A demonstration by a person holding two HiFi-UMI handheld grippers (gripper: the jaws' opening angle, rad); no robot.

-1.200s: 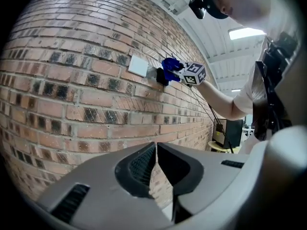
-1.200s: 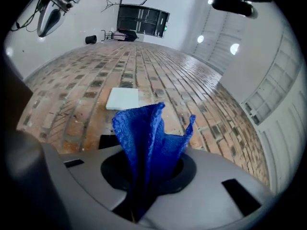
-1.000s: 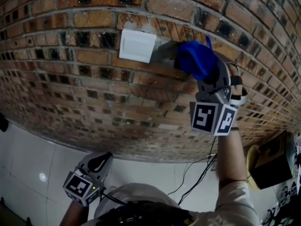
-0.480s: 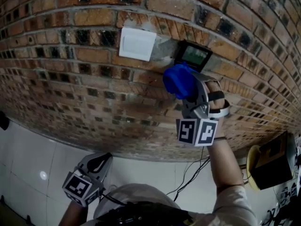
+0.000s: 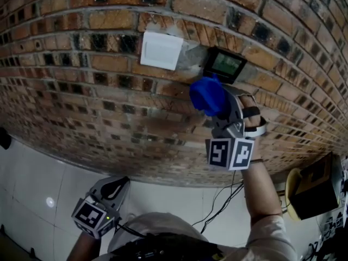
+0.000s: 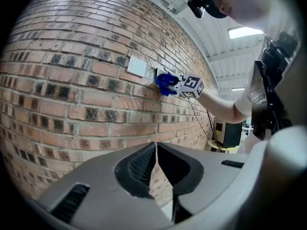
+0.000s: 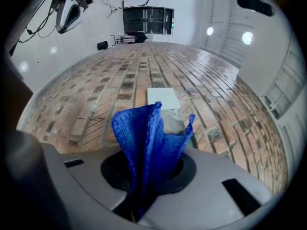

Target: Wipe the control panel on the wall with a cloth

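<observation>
The control panel is a small dark box with a greenish screen, set in the brick wall to the right of a white blank plate. My right gripper is shut on a bunched blue cloth, held just below and left of the panel, close to the bricks. In the right gripper view the cloth rises from the jaws and covers the panel; only the white plate shows beyond it. My left gripper hangs low at the left, shut and empty, its jaws touching.
Black cables hang down beside my right arm. A dark box on a yellow stand sits at the far right. White tiled floor lies below the wall at the left.
The right gripper with the cloth slid down and left off the panel, uncovering its screen, and has held nearly still for the last half second. The left gripper has not moved.
</observation>
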